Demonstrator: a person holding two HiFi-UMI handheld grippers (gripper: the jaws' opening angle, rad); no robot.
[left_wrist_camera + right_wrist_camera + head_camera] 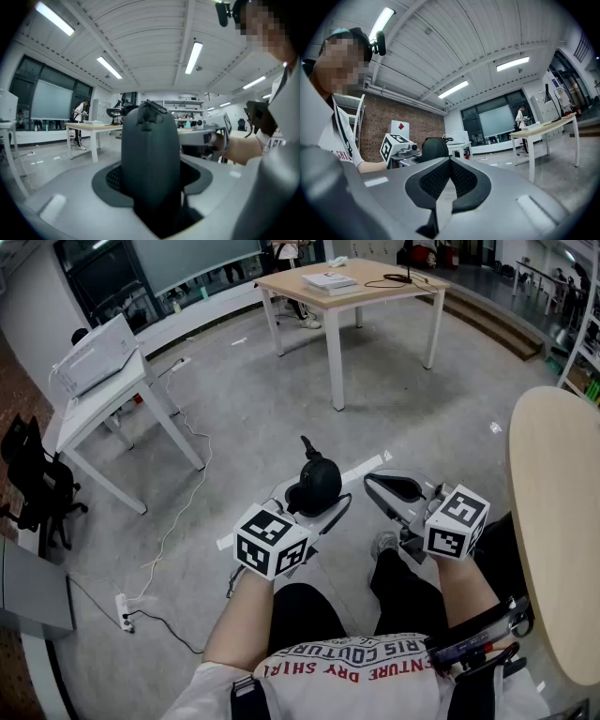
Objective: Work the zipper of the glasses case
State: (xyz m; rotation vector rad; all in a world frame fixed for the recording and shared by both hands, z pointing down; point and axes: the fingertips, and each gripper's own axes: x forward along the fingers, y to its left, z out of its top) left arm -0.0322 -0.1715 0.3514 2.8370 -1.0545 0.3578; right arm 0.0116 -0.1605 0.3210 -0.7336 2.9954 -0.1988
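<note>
The glasses case (314,486) is clamped upright in the left gripper (317,507), zipper pull (147,112) uppermost, and the right gripper (450,164), shut and empty, is held just right of the case.

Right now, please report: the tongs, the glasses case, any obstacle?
Left tongs shut on glasses case. Zipper pull untouched. Right tongs shut, empty, apart from case. Nothing between them.
</note>
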